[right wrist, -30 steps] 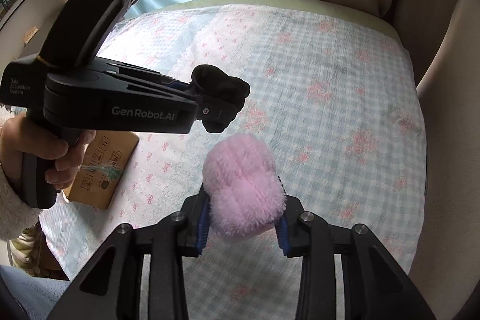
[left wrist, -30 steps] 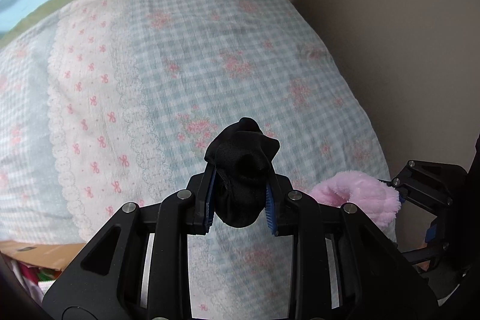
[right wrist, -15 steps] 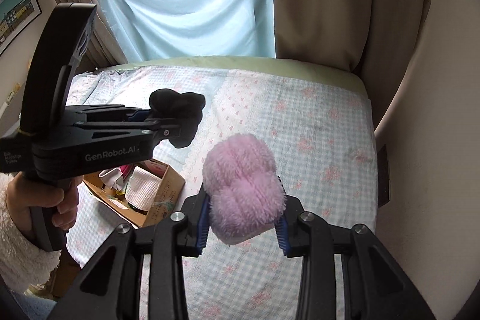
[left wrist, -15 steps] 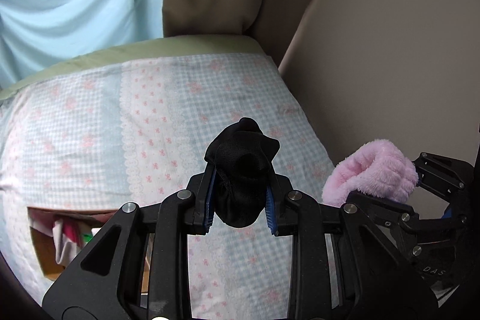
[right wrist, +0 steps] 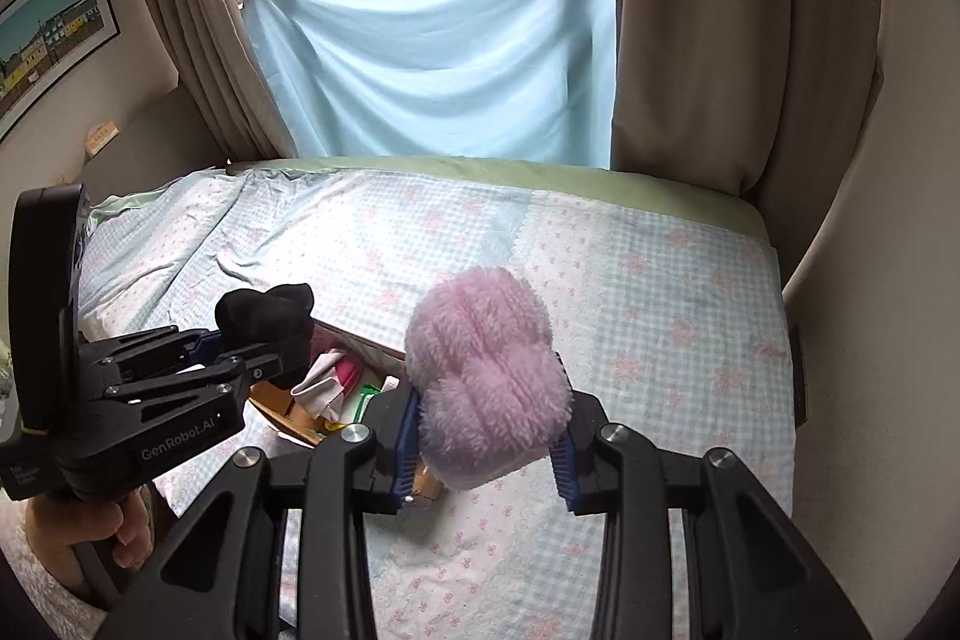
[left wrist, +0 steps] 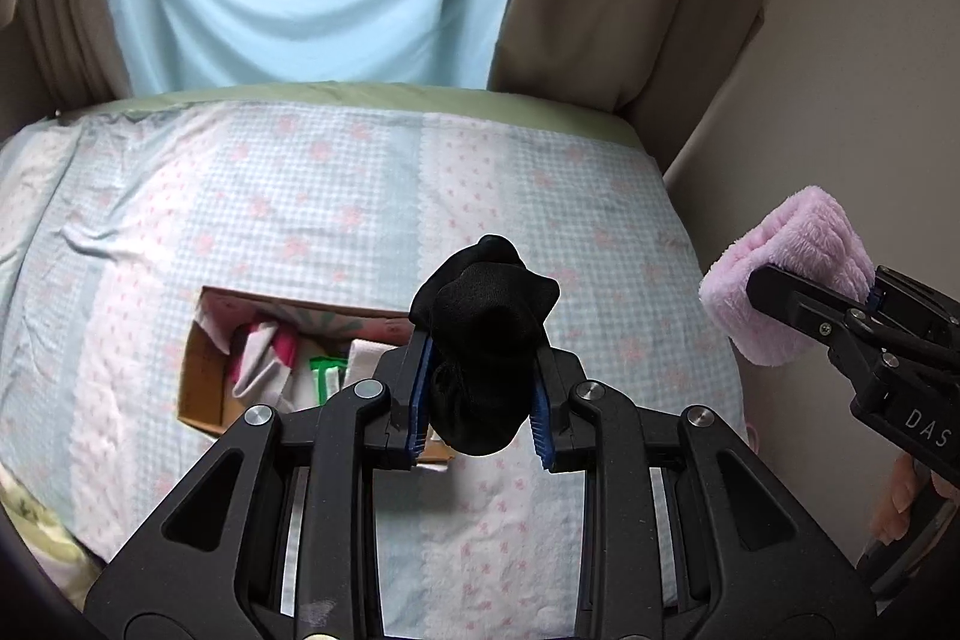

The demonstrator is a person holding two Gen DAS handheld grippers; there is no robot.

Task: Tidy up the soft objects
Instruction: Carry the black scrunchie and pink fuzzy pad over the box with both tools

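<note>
Below centre in the left view, our left gripper [left wrist: 480, 403] has its fingers clenched on a black sock [left wrist: 483, 340], held in the air just over the box [left wrist: 207, 388] on the bed [left wrist: 300, 196]. At right, our right gripper [right wrist: 487, 445] squeezes a pink sock [right wrist: 486, 376] beside it. We judge the drop is next: we should bring each bundle squarely over the box opening, lower it close, then release, so nothing bounces onto the bedspread.

sock [left wrist: 480, 340] — black | fuzzy bundle [right wrist: 486, 370] — pink | bedsheet [left wrist: 336, 196] — pale blue gingham, pink flowers
</note>
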